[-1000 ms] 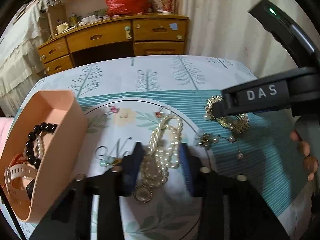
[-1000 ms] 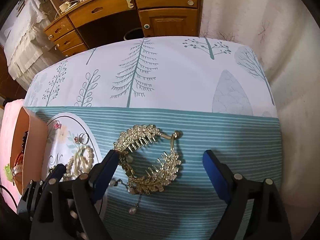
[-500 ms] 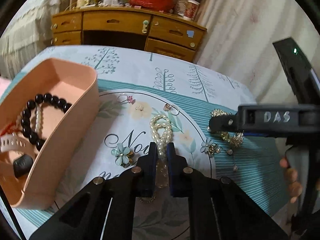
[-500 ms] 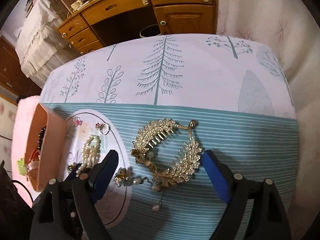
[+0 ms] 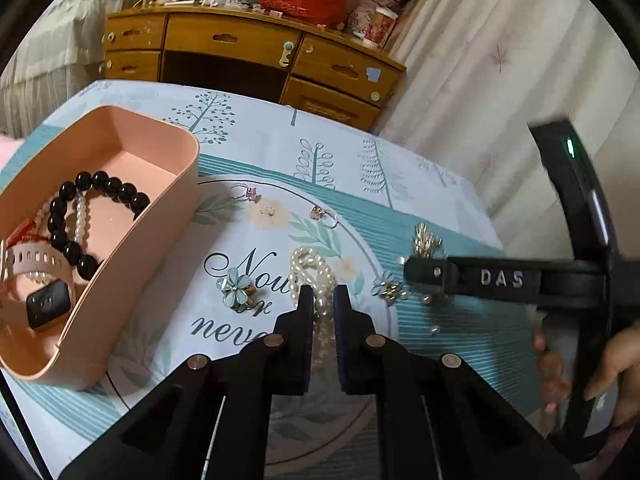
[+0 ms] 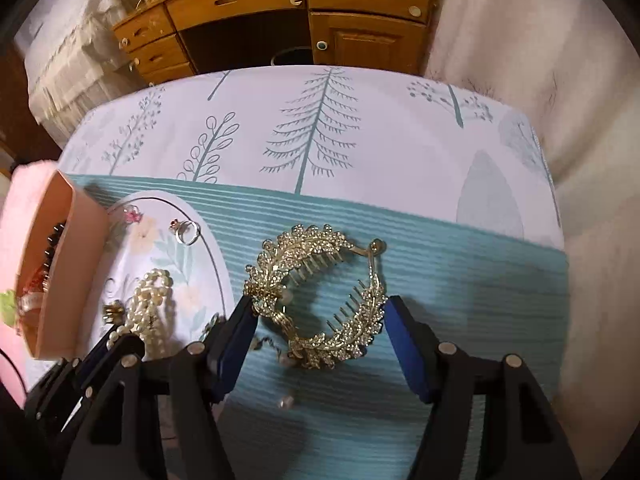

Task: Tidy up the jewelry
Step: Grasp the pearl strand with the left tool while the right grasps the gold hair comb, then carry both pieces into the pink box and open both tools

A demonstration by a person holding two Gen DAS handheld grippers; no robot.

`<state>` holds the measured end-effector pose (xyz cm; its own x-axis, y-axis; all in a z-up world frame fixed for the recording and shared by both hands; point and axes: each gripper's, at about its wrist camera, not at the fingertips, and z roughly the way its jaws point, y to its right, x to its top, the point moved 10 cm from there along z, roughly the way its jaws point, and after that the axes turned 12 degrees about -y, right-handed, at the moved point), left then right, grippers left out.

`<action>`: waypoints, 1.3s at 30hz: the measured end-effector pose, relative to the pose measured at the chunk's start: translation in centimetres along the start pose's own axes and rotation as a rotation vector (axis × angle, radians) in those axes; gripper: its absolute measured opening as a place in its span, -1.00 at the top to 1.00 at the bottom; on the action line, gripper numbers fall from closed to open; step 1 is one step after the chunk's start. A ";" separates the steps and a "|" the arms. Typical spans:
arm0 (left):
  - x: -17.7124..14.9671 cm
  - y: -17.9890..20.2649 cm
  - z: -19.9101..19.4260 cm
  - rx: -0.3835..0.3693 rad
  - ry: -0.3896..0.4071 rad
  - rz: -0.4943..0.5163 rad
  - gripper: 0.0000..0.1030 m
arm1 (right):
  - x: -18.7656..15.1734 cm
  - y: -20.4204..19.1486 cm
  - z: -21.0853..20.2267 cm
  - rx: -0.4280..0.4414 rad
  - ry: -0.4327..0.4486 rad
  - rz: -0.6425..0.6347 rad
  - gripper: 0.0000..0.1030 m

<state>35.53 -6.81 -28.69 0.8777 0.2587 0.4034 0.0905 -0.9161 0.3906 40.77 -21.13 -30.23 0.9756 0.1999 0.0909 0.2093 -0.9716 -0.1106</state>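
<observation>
My left gripper (image 5: 320, 300) is shut on the white pearl necklace (image 5: 314, 270), which trails over the tablecloth's round print; it also shows in the right wrist view (image 6: 152, 304). A pink open box (image 5: 172, 224) at the left holds a black bead bracelet (image 5: 72, 216), a pearl strand and a pink watch (image 5: 40, 292). My right gripper (image 6: 318, 310) is open, its blue pads either side of the gold rhinestone hair comb (image 6: 316, 292) lying on the teal stripes. A pale blue flower brooch (image 5: 238, 290) and two rings (image 5: 326, 216) lie loose.
A small pearl and gold earring (image 5: 390, 290) lies by the right gripper's arm (image 5: 500, 280). A loose pearl drop (image 6: 286, 402) lies near the comb. A wooden desk (image 6: 280, 12) stands beyond the table's far edge, a curtain to the right.
My left gripper closed on the pearl necklace and has swung left towards the box. My right gripper has come down around the gold comb, its jaws narrower than before.
</observation>
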 end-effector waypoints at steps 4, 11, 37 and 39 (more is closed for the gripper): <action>0.5 0.1 -1.6 -0.002 0.013 -0.004 0.86 | -0.9 0.8 -1.1 0.056 0.017 0.060 -0.02; 2.3 0.5 -5.8 -0.061 0.025 -0.003 0.86 | -2.1 0.7 -1.6 0.064 -0.004 0.093 -0.01; 10.9 -5.6 -20.7 -0.109 0.095 0.050 0.86 | -2.8 -9.6 -9.1 0.231 0.139 0.123 0.80; 11.2 -6.7 -21.4 -0.104 0.099 0.049 0.86 | -2.4 -11.5 -10.2 0.257 0.167 0.105 0.80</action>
<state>34.70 8.85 -9.05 0.8286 0.2482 0.5018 -0.0048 -0.8931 0.4498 35.35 -11.76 -19.08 0.9728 0.0563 0.2245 0.1390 -0.9176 -0.3724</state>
